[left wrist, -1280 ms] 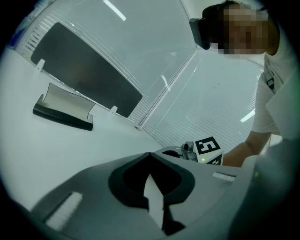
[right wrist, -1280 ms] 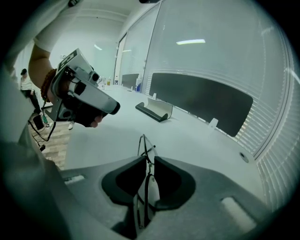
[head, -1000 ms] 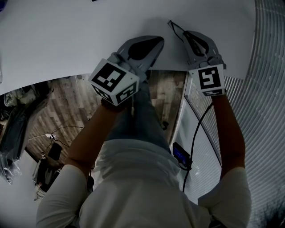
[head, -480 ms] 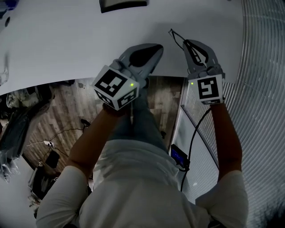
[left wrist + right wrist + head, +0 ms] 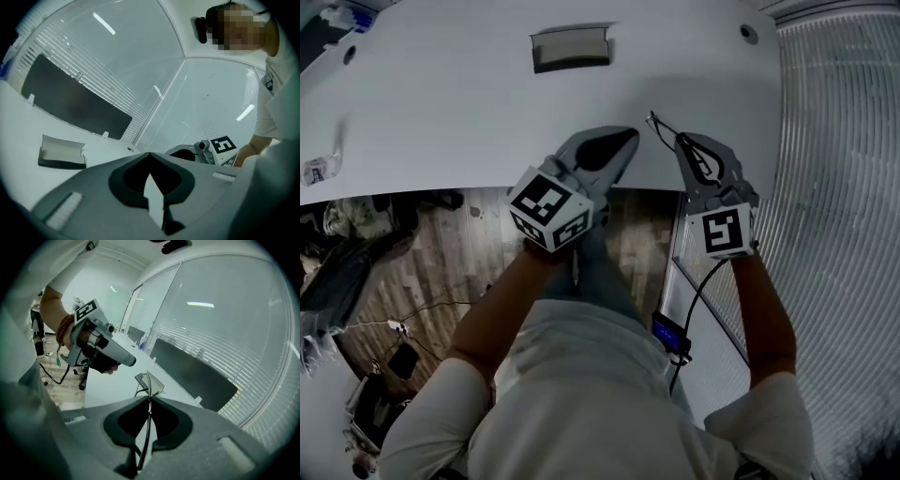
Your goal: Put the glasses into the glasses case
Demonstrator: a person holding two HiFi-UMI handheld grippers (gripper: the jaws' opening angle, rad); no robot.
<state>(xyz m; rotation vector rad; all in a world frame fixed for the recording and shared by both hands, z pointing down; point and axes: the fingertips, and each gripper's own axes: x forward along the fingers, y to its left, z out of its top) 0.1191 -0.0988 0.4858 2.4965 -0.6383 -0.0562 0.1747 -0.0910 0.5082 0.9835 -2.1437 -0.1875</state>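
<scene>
The right gripper [image 5: 680,141] pinches the glasses [image 5: 661,125] by a thin frame part, with the lenses beyond its tips. The left gripper [image 5: 626,139] beside it is pressed together and empty. The case [image 5: 570,47] lies well ahead of both, so I'd keep the pinch firm and carry the glasses steadily over its opening.

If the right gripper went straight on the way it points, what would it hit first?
Likely the white table, held glasses touching first; the glasses case lies left of that line. Depth is unclear.
</scene>
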